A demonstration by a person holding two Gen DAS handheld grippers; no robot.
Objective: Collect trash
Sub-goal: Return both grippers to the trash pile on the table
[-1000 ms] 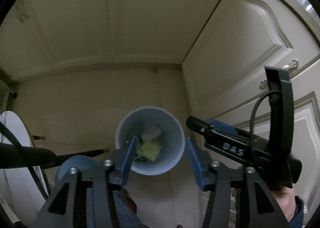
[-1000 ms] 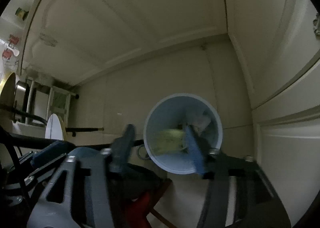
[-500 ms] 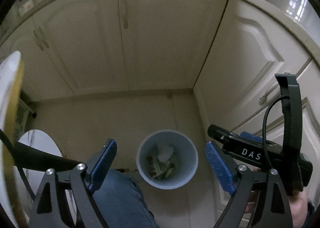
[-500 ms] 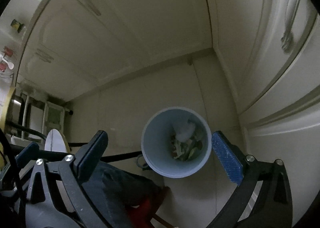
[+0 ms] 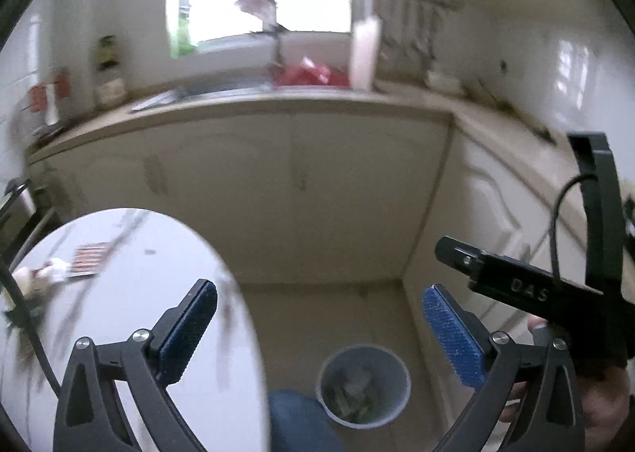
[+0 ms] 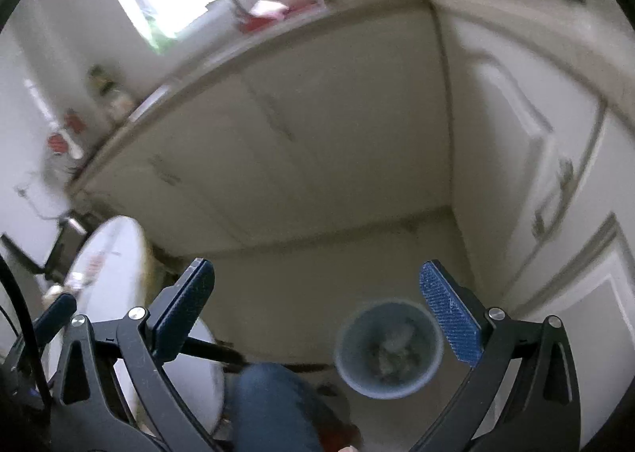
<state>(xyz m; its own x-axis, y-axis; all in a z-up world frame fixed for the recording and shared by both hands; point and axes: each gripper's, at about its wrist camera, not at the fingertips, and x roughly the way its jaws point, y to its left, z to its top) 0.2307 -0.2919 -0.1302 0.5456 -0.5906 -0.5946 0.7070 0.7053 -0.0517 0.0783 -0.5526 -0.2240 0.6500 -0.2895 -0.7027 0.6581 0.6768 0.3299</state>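
Both claws, left claw [image 5: 319, 315] and right claw [image 6: 317, 293], have just spread wide and hold nothing. The grey trash bin [image 5: 364, 386] sits on the floor below, already holding litter; remaining trash [image 5: 37, 279] lies on the white table [image 5: 131, 317], nearer the left claw

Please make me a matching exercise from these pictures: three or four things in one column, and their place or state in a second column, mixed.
Things:
1. bin
2. round table
3. left gripper
4. red bag

Places or states:
a. on the counter near the window
b. open, holding nothing
c. on the floor, with trash inside
d. white, left of the bin

Pairs: 1-c, 2-d, 3-b, 4-a
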